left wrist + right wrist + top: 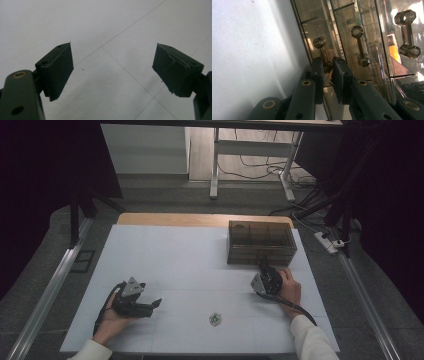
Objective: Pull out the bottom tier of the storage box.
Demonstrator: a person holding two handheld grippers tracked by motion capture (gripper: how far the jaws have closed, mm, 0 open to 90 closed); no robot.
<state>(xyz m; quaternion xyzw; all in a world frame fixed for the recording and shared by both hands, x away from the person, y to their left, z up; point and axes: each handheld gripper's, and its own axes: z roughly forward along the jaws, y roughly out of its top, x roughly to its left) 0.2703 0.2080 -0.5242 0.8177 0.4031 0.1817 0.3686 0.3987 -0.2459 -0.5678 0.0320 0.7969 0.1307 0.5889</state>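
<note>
the brown see-through drawer box (261, 241) is seen at the far right of the white table (175, 265). the right gripper (327, 65) is pressed up to its front, jaws closed on the lowest drawer's handle (322, 48). the left gripper (112, 67) is held low over the bare table, jaws wide apart with nothing between them. a small green object (215, 319) lies near the front edge, well apart from both.
</note>
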